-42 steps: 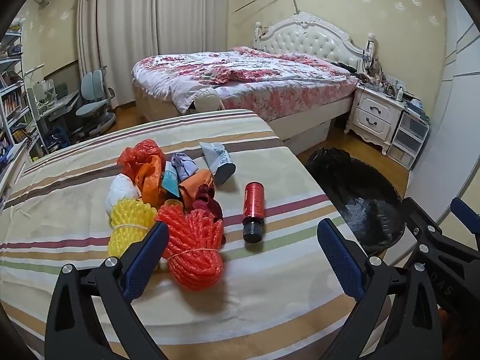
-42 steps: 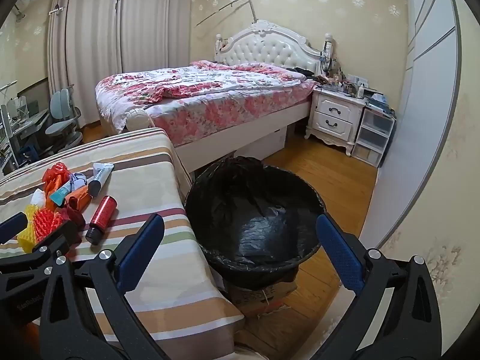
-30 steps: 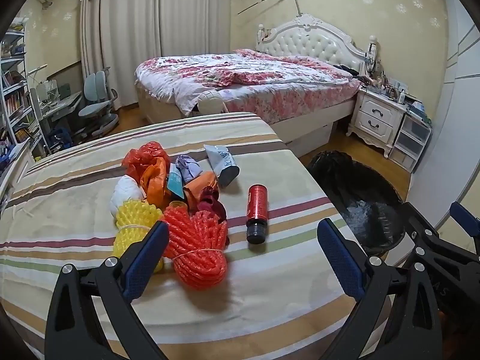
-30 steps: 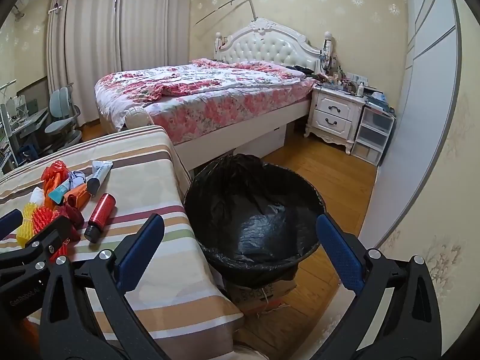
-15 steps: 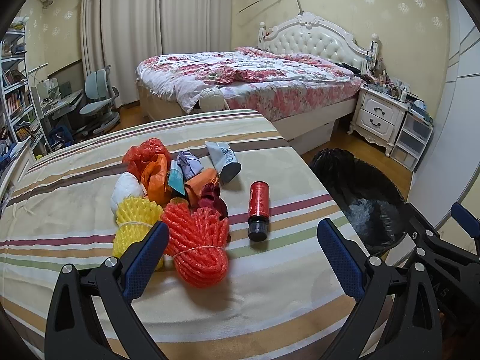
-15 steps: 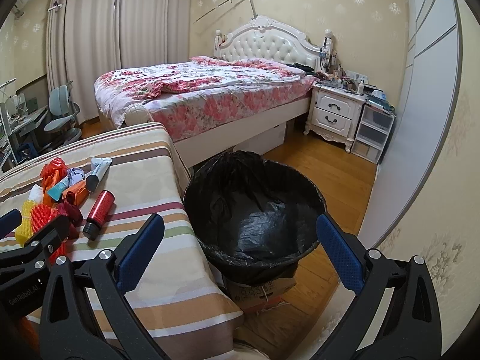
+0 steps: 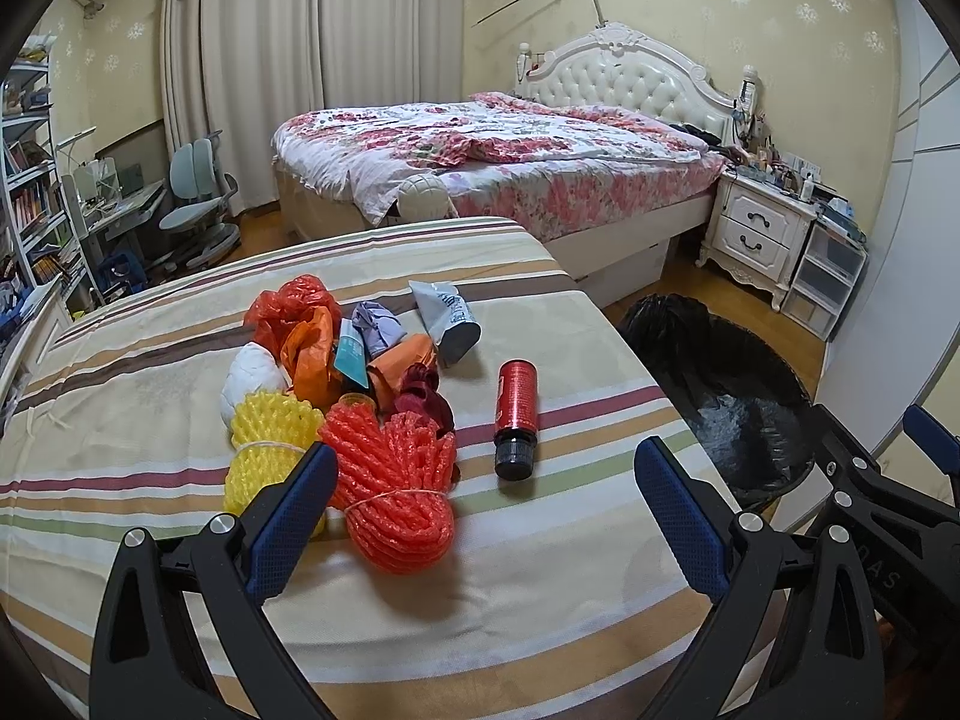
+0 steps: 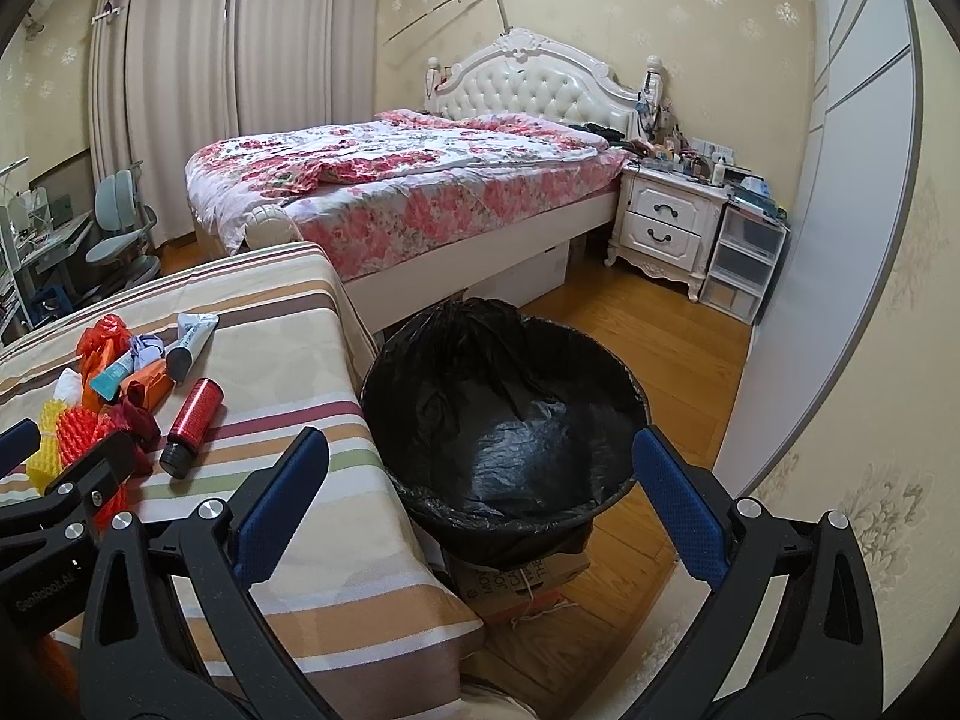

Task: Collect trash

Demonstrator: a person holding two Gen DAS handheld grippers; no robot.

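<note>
A pile of trash lies on the striped table (image 7: 150,372): an orange foam net (image 7: 393,489), a yellow foam net (image 7: 270,438), orange plastic bags (image 7: 300,324), a white tube (image 7: 447,324) and a red bottle (image 7: 516,414) lying on its side. My left gripper (image 7: 486,498) is open and empty, above the table just short of the pile. My right gripper (image 8: 480,486) is open and empty, above the bin (image 8: 504,414), which is lined with a black bag and stands on the floor to the right of the table. The pile also shows in the right wrist view (image 8: 120,384).
A bed (image 7: 498,162) with a floral cover stands behind the table. A white nightstand (image 8: 666,228) and plastic drawers (image 8: 744,264) are at the back right. A desk chair (image 7: 198,198) and shelves are at the left. A cardboard box (image 8: 516,582) sits under the bin.
Both grippers have drifted only slightly; the view barely shifts. Both stay open and empty and nothing on the table has moved.
</note>
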